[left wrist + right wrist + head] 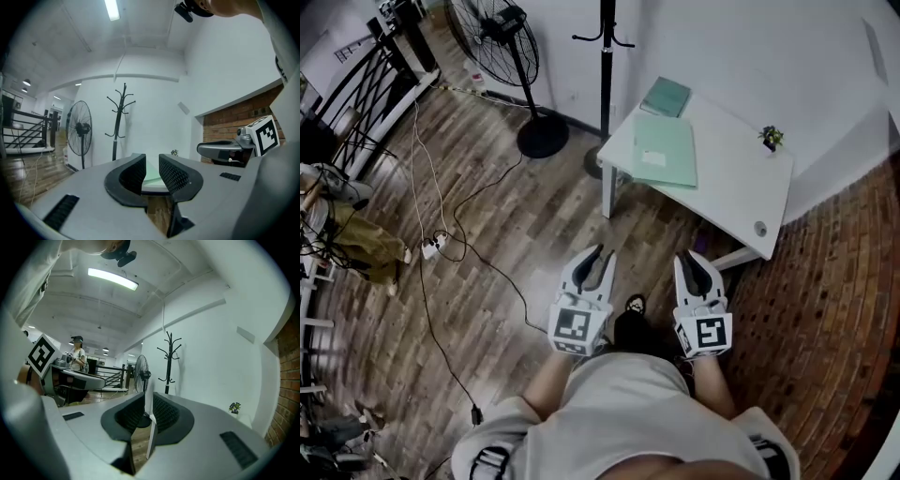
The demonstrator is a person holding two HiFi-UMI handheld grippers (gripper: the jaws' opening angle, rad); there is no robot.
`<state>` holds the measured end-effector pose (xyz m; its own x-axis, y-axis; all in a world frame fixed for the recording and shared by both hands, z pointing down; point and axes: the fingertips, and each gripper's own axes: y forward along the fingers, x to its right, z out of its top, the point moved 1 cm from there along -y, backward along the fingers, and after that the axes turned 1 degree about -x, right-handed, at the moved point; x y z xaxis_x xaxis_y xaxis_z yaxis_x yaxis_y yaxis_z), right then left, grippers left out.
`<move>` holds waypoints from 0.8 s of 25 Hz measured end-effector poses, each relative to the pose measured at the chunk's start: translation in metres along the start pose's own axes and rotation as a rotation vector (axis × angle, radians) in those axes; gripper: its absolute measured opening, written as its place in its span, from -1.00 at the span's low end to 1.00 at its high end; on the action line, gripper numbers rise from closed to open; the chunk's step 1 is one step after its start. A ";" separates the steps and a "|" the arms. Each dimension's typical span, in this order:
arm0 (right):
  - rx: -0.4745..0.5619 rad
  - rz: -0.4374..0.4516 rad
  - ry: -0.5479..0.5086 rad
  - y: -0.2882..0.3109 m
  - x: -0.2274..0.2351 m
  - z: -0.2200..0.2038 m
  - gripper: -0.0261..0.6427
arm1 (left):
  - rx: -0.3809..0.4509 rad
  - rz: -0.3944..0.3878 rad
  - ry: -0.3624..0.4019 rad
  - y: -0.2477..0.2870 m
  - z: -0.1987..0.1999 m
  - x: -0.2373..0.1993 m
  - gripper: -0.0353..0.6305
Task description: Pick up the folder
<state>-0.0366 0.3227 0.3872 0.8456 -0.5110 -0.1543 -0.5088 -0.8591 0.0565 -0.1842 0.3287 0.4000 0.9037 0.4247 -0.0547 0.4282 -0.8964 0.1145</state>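
Observation:
A pale green folder (664, 150) lies flat on the left half of a white table (741, 183) in the head view. Through the left gripper's gap it shows as a thin green sheet (153, 177). A smaller teal folder (666, 97) lies at the table's far corner. My left gripper (600, 253) and right gripper (693, 257) hang side by side over the wooden floor, short of the table's near edge and pointing toward it. Both are open by a narrow gap with nothing between the jaws, as seen in the left gripper (152, 161) and right gripper (148, 401) views.
A small potted plant (772, 138) stands at the table's far right. A coat stand (606, 56) and a floor fan (502, 37) stand behind the table's left end. Cables (441, 244) trail across the floor at left. Brick floor (825, 309) lies at right.

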 end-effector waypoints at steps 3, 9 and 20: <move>0.008 0.004 -0.011 0.015 0.012 0.001 -0.76 | 0.013 0.011 0.005 0.014 0.006 -0.006 -0.66; 0.030 0.008 -0.027 0.044 0.047 0.008 -0.76 | 0.039 0.029 0.014 0.055 0.021 -0.016 -0.66; 0.024 0.017 -0.003 0.090 0.112 0.002 -0.75 | 0.013 0.045 0.011 0.130 0.031 -0.018 -0.66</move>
<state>0.0120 0.1886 0.3732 0.8362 -0.5258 -0.1562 -0.5272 -0.8490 0.0355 -0.1450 0.2006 0.3850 0.9221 0.3850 -0.0389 0.3869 -0.9163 0.1036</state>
